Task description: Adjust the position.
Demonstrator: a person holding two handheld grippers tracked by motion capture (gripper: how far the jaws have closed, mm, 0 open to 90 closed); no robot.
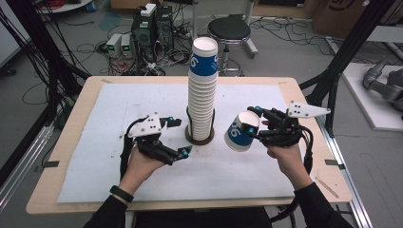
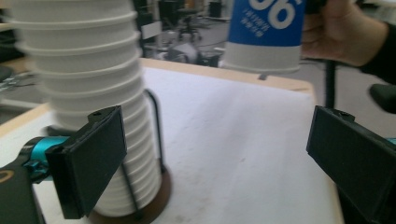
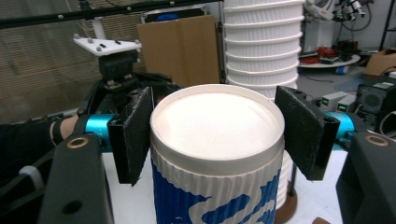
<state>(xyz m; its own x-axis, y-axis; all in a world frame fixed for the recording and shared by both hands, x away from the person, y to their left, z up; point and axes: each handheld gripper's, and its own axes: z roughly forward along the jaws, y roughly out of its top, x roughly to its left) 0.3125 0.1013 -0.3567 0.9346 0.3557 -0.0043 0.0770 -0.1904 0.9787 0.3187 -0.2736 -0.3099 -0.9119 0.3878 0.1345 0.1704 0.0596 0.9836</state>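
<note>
Beside one cup stack (image 1: 201, 99), right gripper (image 1: 255, 124) clamps one cup (image 1: 241, 131); left gripper (image 1: 179, 137) gapes

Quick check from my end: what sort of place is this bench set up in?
Most likely a robotics or electronics lab. Behind the table the floor holds computer towers amid tangled cables, a round stool stands nearby, and black metal framing rises beside the table.

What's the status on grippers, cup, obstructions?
Right gripper shut on blue paper cup, held tilted. Left gripper open beside cup stack. Nothing between cup and stack.
</note>
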